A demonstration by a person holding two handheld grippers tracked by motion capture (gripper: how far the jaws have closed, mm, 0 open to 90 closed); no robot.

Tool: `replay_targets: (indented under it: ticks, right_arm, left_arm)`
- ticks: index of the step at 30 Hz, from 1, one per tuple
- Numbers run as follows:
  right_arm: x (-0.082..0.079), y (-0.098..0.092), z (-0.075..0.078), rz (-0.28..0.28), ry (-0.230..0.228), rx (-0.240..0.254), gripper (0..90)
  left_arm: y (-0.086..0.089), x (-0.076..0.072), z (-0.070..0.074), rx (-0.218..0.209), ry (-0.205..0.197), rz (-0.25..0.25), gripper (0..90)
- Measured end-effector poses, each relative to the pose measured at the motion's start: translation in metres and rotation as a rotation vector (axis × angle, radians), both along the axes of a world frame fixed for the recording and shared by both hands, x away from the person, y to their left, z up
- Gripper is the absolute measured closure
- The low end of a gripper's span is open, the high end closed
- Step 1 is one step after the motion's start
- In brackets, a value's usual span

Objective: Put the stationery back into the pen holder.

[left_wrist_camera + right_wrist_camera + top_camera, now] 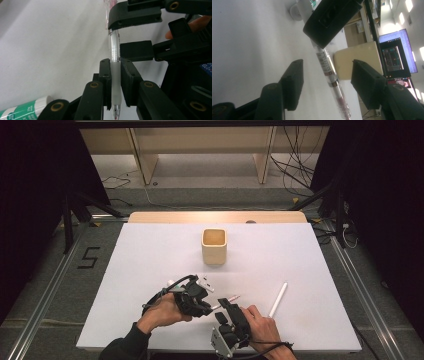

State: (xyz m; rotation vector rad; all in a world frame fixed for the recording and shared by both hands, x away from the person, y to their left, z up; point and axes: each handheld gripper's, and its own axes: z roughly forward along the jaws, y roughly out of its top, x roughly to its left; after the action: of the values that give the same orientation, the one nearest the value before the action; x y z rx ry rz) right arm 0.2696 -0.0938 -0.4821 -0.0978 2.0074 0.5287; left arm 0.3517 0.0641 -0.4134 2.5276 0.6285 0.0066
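the left gripper (202, 301), matte black plastic with brass-coloured pivot pins, is clenched on a slim clear-barrelled pen (114, 47): in the left gripper view its two blocky pads press on the pen's frosted, rubbery grip sleeve (115, 85), with the metal tip and a spot of red ink poking out below them. the transparent barrel runs up from the pads, glossy and round, toward a pinkish end. the right gripper (226, 304), of the same black angular make with a grey three-cornered plate at its rear, is released around the same pen; in the right gripper view the barrel, with a printed label and a red-tinted end, passes slantwise through the gap, and each flat rectangular pad stands clear of it on either side. no earlier picture bears on how the gap came about. from the high view the pen hangs just above the smooth white table sheet (150, 255), bridging the two grippers near the table's front edge. a second marker (23, 110), a white cylinder with a green label, lies on the sheet beside the left gripper. a long white stick-like pen (278, 299) lies slantwise on the sheet to the right of the right hand (262, 327). a pale wooden cup (214, 246), square with rounded corners and open on top, stands upright well apart toward the middle of the sheet.
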Motion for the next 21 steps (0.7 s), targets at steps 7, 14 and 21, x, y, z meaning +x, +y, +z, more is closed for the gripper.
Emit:
replay_targets:
  ticks: [7, 14, 21]
  right_arm:
    - [-0.0015, 0.001, -0.0031, 0.013, -0.029, -0.043, 54.7]
    - [-0.0021, 0.0017, -0.0056, 0.02, -0.037, -0.056, 60.4]
    - [-0.002, 0.0017, -0.0074, 0.045, -0.048, -0.095, 65.0]
  left_arm:
    - [-0.0015, -0.0012, -0.0006, 0.01, 0.005, -0.017, 79.4]
    - [-0.0035, -0.0031, -0.0007, 0.015, 0.008, -0.034, 79.4]
    - [-0.0046, -0.0039, -0.0014, 0.021, 0.014, -0.049, 79.4]
